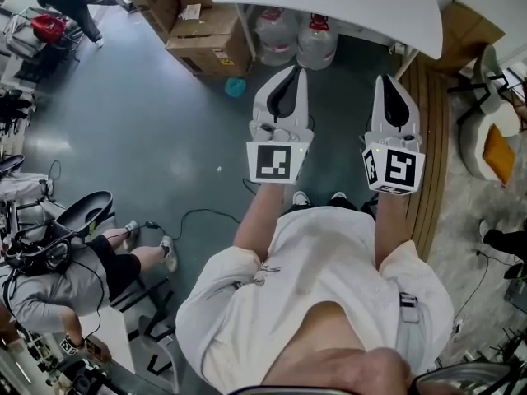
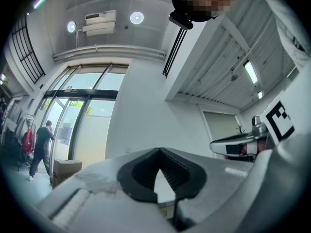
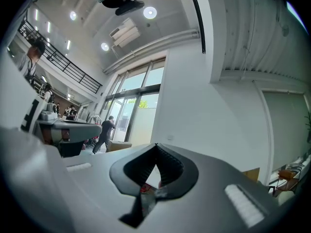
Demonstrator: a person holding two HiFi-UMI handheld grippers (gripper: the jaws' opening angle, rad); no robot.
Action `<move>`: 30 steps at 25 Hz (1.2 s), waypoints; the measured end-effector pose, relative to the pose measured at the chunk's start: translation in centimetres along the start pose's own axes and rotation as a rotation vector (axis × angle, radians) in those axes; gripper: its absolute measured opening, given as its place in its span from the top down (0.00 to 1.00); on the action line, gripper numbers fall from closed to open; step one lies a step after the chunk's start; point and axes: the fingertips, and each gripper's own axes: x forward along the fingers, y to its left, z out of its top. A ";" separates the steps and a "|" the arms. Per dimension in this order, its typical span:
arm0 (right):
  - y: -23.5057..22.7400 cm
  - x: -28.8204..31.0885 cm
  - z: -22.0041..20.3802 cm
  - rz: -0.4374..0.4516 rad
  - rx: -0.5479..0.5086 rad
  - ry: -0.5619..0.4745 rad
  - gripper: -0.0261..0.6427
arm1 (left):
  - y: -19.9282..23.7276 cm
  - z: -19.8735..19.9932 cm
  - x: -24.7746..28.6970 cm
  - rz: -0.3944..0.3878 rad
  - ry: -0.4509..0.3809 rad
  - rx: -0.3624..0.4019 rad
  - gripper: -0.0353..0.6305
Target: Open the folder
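The folder is in none of the views, so I cannot tell where it lies. The left gripper and the right gripper are held out side by side in front of the person's chest, apart from each other, pointing away from the body and a little upward. Both are closed and empty. In its own view the left gripper has its black pads meeting at the tip with only the white wall behind them, and the right gripper looks the same in its view.

Just ahead of the grippers is the edge of a white table, with two water bottles standing under it. Left of the bottles, cardboard boxes sit on the grey floor, and a small teal thing lies near them. A wooden deck runs along the right side. A black cable trails across the floor toward a seated person at the lower left.

Across the room, the left gripper view takes in tall glass doors, with someone standing by them next to a box
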 end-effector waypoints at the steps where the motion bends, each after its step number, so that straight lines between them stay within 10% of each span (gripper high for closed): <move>1: -0.1 -0.2 0.1 -0.006 -0.004 0.001 0.96 | -0.4 0.1 0.1 -0.013 -0.004 0.002 0.95; 12: -7.9 -4.6 -1.3 -0.115 0.006 0.035 0.96 | -9.3 -0.7 4.0 -0.146 0.000 0.004 0.95; 30: -16.8 -5.9 -4.3 -0.088 0.115 0.034 0.96 | -16.9 -1.8 8.5 -0.120 0.051 0.080 0.95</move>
